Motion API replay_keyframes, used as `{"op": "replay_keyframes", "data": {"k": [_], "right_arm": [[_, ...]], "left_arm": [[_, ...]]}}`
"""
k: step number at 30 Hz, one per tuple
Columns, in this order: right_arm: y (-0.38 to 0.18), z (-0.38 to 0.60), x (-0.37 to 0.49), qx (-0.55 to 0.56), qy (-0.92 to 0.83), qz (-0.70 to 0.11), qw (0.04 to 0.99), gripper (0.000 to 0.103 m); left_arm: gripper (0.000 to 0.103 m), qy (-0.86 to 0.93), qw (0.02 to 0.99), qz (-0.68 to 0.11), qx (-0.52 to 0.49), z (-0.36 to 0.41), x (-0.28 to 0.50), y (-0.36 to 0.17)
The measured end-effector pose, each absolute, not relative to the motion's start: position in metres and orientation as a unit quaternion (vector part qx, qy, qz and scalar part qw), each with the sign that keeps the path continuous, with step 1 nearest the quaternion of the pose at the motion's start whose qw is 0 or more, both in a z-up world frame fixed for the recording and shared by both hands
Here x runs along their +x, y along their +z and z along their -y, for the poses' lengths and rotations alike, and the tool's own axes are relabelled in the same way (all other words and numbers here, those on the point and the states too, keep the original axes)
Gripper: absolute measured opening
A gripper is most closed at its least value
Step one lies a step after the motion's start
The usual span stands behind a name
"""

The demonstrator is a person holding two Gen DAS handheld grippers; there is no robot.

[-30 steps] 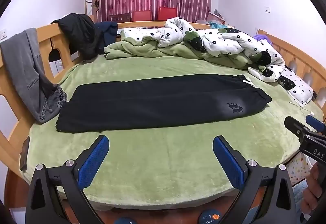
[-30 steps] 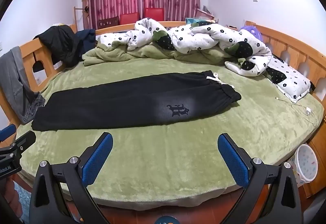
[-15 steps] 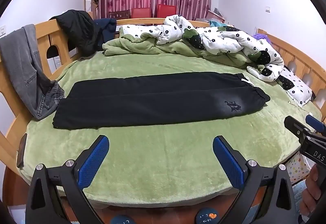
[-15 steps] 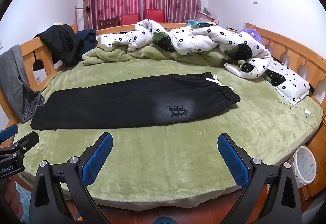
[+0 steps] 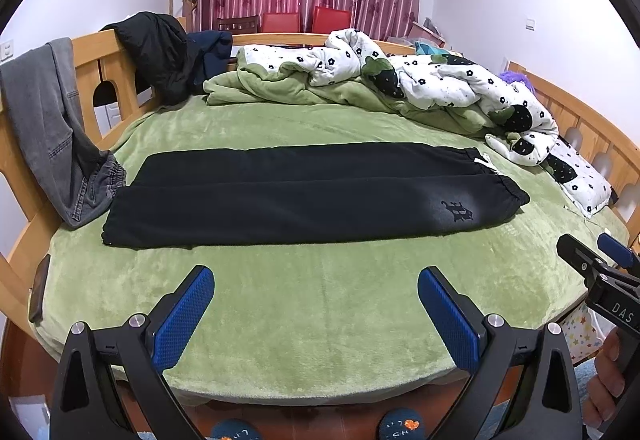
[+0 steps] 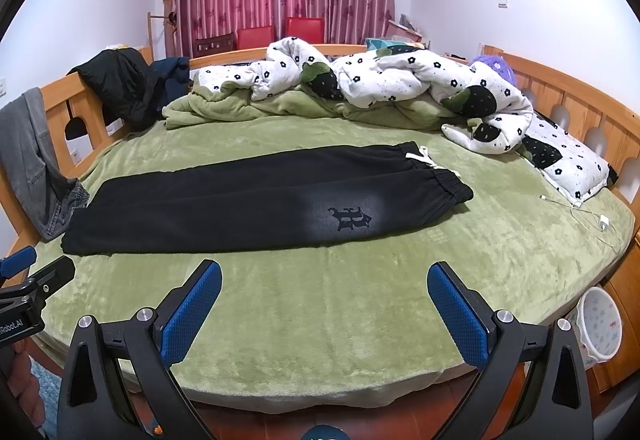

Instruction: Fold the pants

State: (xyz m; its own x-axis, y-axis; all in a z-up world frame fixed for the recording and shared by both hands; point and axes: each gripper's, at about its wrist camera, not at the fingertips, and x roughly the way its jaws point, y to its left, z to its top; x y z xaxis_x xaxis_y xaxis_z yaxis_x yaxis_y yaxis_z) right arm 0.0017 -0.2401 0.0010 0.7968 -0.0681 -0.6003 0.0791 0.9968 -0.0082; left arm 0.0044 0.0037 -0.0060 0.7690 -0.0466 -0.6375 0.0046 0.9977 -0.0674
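Observation:
Black pants (image 5: 304, 196) lie flat on the green bed (image 5: 320, 292), one leg folded over the other. The waistband with its white drawstring is at the right and the cuffs are at the left. They also show in the right wrist view (image 6: 256, 204). A dark emblem (image 6: 350, 217) sits near the waist. My left gripper (image 5: 316, 276) is open and empty, above the bed's near edge, short of the pants. My right gripper (image 6: 324, 272) is open and empty, likewise short of the pants.
A rumpled floral duvet (image 5: 440, 84) and green blanket lie at the back. Grey jeans (image 5: 52, 128) and a dark jacket (image 5: 160, 52) hang on the wooden frame at the left. A charger cable (image 6: 588, 216) lies at the right edge. A white bin (image 6: 600, 324) stands on the floor.
Both grippers have risen and tilted a little, so the pants sit slightly lower and the bed looks flatter in view. Both stay open. The pants have not moved.

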Motion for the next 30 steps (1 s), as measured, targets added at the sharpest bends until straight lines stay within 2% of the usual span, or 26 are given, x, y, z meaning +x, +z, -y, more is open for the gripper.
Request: {"op": "replay_keyframes", "data": {"k": [30], "right_arm": [[-0.0017,0.2416,0.0027,0.01,-0.039,-0.317,0.947,0.101]], "left_arm": [[0.103,-0.014,0.94,-0.34,-0.032,-0.0058,0.0043,-0.0066]]}}
